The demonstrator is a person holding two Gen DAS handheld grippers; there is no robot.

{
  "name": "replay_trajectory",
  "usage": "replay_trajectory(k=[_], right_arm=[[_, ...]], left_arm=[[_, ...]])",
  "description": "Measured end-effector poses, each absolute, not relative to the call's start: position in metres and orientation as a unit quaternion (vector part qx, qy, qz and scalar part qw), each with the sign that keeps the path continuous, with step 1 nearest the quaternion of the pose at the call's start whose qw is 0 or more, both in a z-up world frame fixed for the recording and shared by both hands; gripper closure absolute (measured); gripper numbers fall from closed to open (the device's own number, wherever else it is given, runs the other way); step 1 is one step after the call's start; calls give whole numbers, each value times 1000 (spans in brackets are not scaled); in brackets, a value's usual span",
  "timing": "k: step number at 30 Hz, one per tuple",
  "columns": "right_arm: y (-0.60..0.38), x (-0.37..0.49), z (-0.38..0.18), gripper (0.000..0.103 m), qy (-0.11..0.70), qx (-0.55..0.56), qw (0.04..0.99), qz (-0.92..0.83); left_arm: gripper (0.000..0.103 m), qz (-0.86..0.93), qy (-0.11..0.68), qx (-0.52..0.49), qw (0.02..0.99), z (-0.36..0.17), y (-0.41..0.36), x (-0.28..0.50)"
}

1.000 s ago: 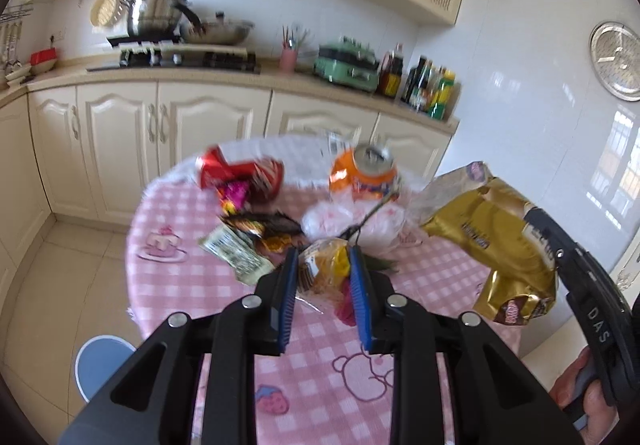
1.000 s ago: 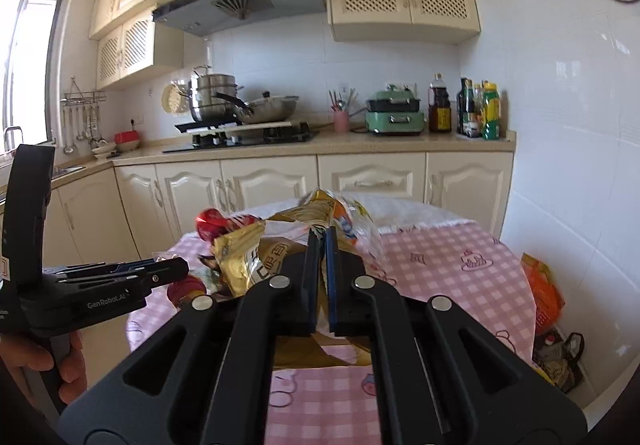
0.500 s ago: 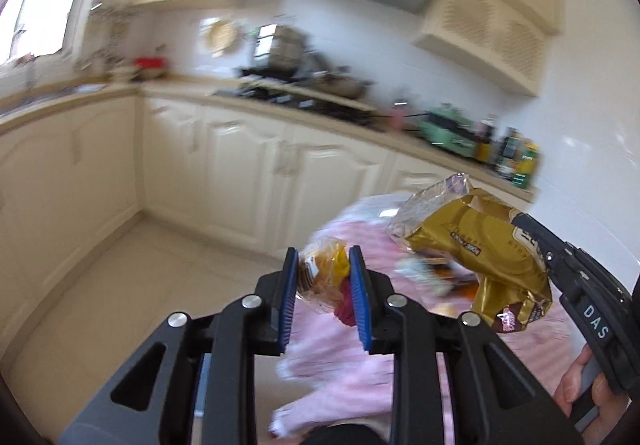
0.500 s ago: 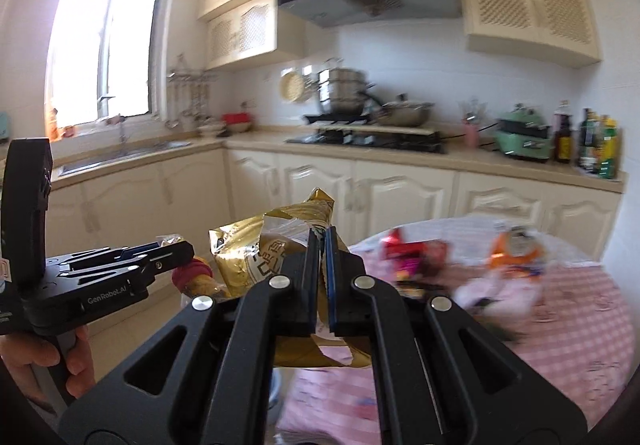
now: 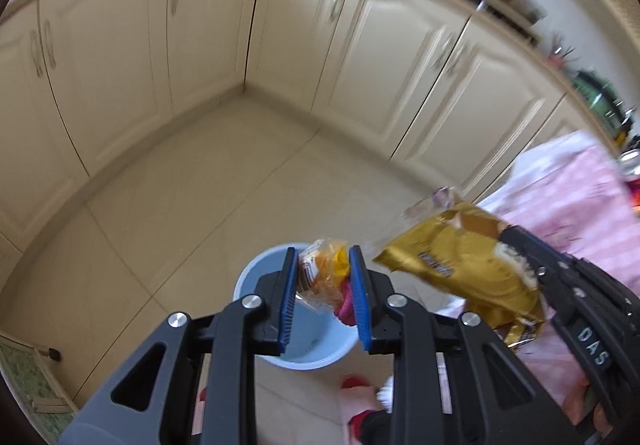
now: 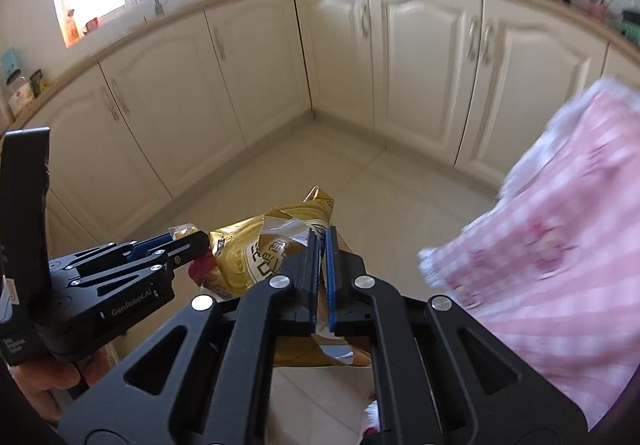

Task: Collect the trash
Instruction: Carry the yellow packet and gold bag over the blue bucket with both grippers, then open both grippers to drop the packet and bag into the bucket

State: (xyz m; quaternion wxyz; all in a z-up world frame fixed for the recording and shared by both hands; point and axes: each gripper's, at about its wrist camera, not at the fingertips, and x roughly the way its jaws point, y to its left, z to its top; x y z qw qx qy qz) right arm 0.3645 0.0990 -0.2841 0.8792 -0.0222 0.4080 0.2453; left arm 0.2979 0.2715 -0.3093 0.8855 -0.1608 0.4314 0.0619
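My left gripper (image 5: 323, 259) is shut on a clear wrapper with orange and pink scraps (image 5: 324, 277) and holds it over a light blue bin (image 5: 256, 277) on the floor. My right gripper (image 6: 322, 235) is shut on a crumpled gold snack bag (image 6: 260, 249). The gold bag (image 5: 452, 265) hangs just right of the bin in the left wrist view. The left gripper (image 6: 188, 243) shows at the left of the right wrist view, beside the gold bag.
Cream cabinets (image 5: 200, 33) line the corner beyond a beige tiled floor (image 5: 192, 181). The table with the pink checked cloth (image 6: 560, 237) is at the right. Pink slippers (image 5: 360, 397) are on the floor below the bin.
Both grippers have swung left and down from the table to the floor, carrying their trash. The blue bin has come into view under the left gripper.
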Motion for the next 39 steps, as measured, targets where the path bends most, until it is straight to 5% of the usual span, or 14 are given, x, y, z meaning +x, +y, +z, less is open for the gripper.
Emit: replay_trajectory(k=[10, 11, 12, 13, 14, 39], right_arm=[[130, 433, -395, 96, 510, -5, 825, 241], [131, 435, -400, 92, 514, -5, 823, 240], [132, 437, -406, 77, 518, -4, 822, 237], [131, 440, -413, 51, 522, -1, 821, 233], [130, 442, -417, 46, 522, 3, 821, 231], [110, 463, -448, 46, 544, -13, 819, 183]], left_arm=[[79, 88, 503, -155, 846, -401, 298, 349], [79, 89, 504, -158, 844, -405, 300, 352], [79, 90, 507, -159, 843, -408, 300, 355], [79, 95, 508, -156, 842, -411, 302, 358], [79, 101, 510, -152, 841, -413, 300, 360], [77, 77, 578, -138, 801, -464, 271, 379]])
